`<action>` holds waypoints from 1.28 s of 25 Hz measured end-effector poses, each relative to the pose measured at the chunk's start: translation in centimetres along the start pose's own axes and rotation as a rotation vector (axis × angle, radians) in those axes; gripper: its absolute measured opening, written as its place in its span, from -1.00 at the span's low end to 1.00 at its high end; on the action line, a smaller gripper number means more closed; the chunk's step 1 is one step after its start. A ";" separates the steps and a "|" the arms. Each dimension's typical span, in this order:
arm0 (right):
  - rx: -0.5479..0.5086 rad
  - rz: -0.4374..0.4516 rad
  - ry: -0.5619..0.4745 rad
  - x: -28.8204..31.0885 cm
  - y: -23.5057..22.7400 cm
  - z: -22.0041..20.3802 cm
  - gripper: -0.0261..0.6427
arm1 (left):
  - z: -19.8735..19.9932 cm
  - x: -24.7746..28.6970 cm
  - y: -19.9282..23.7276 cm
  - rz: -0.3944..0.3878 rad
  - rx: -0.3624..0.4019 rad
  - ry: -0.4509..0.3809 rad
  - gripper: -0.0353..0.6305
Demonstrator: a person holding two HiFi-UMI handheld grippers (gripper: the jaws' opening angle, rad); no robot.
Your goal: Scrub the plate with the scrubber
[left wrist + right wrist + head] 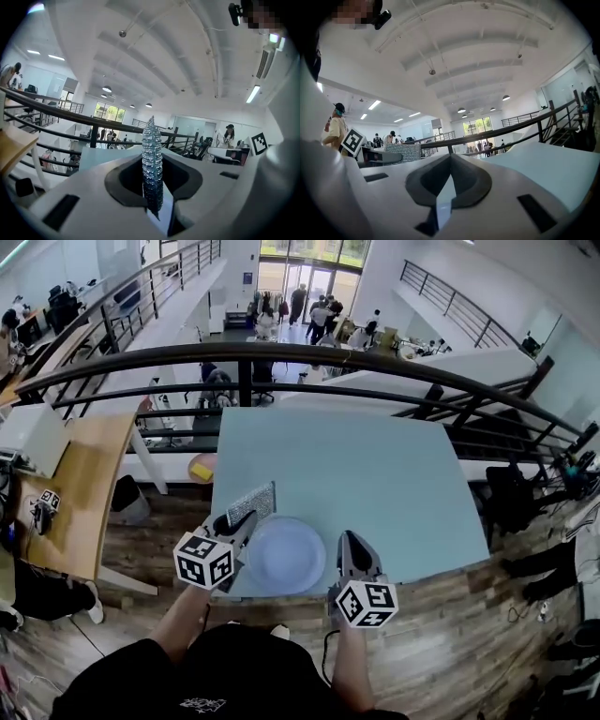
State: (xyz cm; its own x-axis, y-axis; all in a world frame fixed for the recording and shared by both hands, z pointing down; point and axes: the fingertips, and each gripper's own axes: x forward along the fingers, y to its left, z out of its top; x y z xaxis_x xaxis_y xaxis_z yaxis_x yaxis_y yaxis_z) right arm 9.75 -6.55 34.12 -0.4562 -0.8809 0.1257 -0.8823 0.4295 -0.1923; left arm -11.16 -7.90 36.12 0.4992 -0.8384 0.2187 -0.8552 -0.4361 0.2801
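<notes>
Head view: the plate lies on the worktop close to its near edge. The left gripper sits just left of the plate, and the scrubber it holds sticks out over the plate's far-left rim. The right gripper hovers just right of the plate. The far and right parts of the worktop are bare, with a railing beyond.

Left gripper view: the jaws are clamped on the scrubber, which stands edge-on and upright between them.

Right gripper view: the jaws are together with nothing between them.

To scrub well, I judge the scrubber should be tipped flat onto the plate and worked in circles. The right gripper should steady the rim so the plate does not slide off the near edge.
</notes>
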 end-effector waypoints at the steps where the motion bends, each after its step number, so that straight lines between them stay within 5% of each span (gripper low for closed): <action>1: -0.011 -0.002 -0.011 0.0 0.4 0.7 -0.90 | 0.8 -0.2 0.2 0.000 0.021 -0.011 -0.62; 20: -0.117 -0.055 -0.104 0.7 4.3 6.4 -0.90 | 8.9 -2.2 2.1 -0.024 0.229 -0.151 -0.62; 32: -0.114 -0.057 -0.097 1.0 5.5 5.4 -0.90 | 8.2 -3.2 2.5 -0.075 0.231 -0.160 -0.62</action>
State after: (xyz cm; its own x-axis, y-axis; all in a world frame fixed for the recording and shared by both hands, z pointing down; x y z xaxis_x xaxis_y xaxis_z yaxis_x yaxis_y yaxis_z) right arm 5.10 -6.13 27.93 -0.3969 -0.9171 0.0375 -0.9163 0.3935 -0.0750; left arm -16.01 -8.98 28.49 0.5497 -0.8338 0.0505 -0.8349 -0.5465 0.0654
